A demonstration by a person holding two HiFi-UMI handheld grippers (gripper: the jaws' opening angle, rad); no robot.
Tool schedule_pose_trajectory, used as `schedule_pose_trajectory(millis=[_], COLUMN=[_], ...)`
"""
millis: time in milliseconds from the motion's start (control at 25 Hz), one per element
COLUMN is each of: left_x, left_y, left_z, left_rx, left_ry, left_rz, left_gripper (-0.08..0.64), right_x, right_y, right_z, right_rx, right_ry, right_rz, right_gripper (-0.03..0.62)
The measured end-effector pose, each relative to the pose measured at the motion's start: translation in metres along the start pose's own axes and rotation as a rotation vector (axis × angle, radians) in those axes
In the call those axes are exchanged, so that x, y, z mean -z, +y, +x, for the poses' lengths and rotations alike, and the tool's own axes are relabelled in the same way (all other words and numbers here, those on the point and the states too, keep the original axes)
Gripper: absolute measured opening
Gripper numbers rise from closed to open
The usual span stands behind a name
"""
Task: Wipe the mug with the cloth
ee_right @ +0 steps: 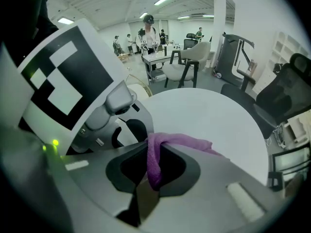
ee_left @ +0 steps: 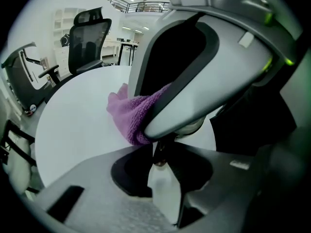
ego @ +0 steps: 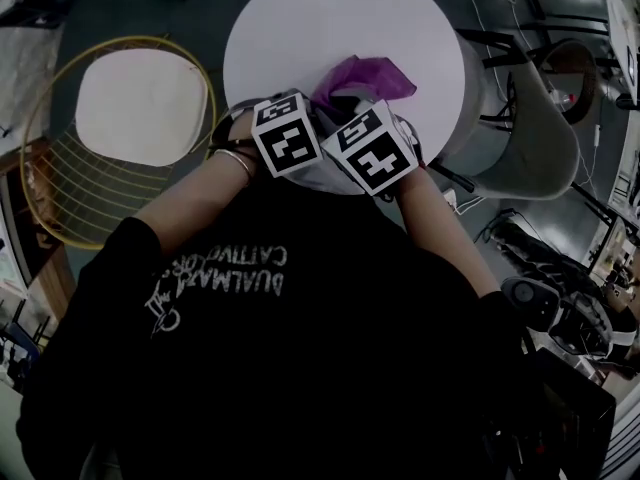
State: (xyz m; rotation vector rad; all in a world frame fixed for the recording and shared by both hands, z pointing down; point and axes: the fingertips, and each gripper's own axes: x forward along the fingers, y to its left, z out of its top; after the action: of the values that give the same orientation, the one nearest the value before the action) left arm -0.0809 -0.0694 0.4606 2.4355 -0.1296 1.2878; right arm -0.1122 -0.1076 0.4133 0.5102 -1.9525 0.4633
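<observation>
Two hand-held grippers work close together at the near edge of a round white tabletop (ego: 330, 18), each carried on a bare forearm reaching out from a black sleeve. The left hand-held gripper (ee_left: 160, 166) has its jaws a little way apart with a smooth white thing filling the gap from pad to pad. This appears to be the wall of the white mug (ee_left: 165, 193), though so little of it shows that its shape is hard to make out, and in the head view it is hidden under the grippers. The right hand-held gripper (ee_right: 153, 159) has its jaws nearly together on a fold of the purple fuzzy cloth (ego: 365, 73). The cloth drapes over the jaw tips, and its free end trails away across the tabletop beyond both grippers. In the left gripper view the body of the right hand-held gripper looms just ahead, with the cloth bunched beneath it. Off the tabletop stand a yellow wire chair with a pale cushion (ego: 140, 103) on the left and a grey shell chair (ego: 545, 138) on the right.
</observation>
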Motion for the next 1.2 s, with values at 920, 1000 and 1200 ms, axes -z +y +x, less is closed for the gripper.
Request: schedule_pose_trajectory(millis=[920,1000,1200], left_x=[0.007,0.007,0.008], left_y=[-0.002,-0.001,0.002], left_z=[0.004,0.002,0.001], left_rx=[0.022,0.016,0.014], left_ry=[-0.014,-0.02,-0.041], left_rz=[0.025,0.027,0.015], left_gripper=[0.086,0.086,0.084], right_x=[0.003,0.004,0.001], right_y=[0.007,0.006,0.014], right_z=[0.014,0.014,0.02], right_rx=[-0.05,-0.062,-0.133], right_ry=[0.096,0.145,0.236], right_rz=[0.049,0.045,0.078], right_gripper=[0.043,0.043,0.043])
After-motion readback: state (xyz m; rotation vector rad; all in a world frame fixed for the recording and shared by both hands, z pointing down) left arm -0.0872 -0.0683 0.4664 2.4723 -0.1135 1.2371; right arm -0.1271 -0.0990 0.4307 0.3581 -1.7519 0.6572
